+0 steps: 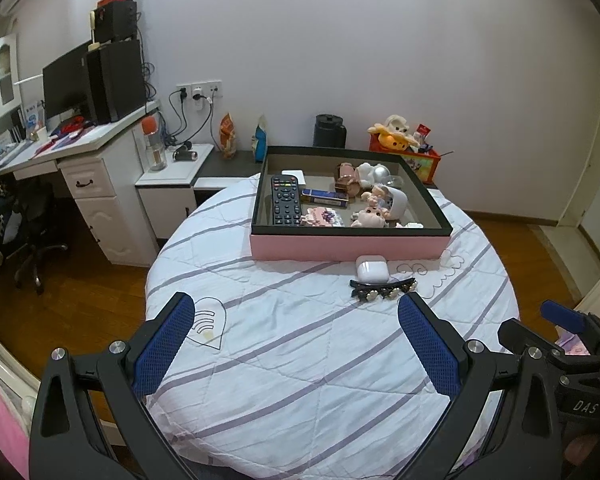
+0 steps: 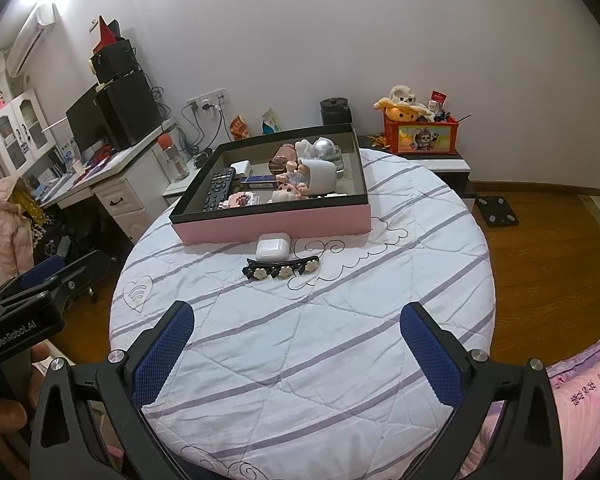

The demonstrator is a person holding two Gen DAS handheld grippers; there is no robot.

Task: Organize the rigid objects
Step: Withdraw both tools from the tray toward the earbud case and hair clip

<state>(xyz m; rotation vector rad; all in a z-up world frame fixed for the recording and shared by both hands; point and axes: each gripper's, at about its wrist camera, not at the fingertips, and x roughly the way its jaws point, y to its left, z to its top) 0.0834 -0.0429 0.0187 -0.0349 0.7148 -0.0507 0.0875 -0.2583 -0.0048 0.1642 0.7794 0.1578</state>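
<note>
A pink box with a black rim (image 1: 350,246) (image 2: 276,224) stands at the far side of the round table. In it lie a black remote (image 1: 286,200) (image 2: 219,189), a blue flat box (image 1: 324,197), small dolls (image 1: 370,216) (image 2: 290,192) and other trinkets. In front of the box on the cloth lie a white earbud case (image 1: 371,269) (image 2: 273,246) and a black hair clip with flowers (image 1: 382,290) (image 2: 282,269). My left gripper (image 1: 296,344) is open and empty, near the table's front. My right gripper (image 2: 298,354) is open and empty, also at the front.
The table has a white striped quilted cover (image 1: 300,344) (image 2: 300,320). A desk with monitor and speakers (image 1: 80,120) stands to the left, an office chair (image 1: 32,232) below it. An orange toy box (image 2: 420,134) sits behind on a low cabinet. A scale (image 2: 496,210) lies on the wooden floor.
</note>
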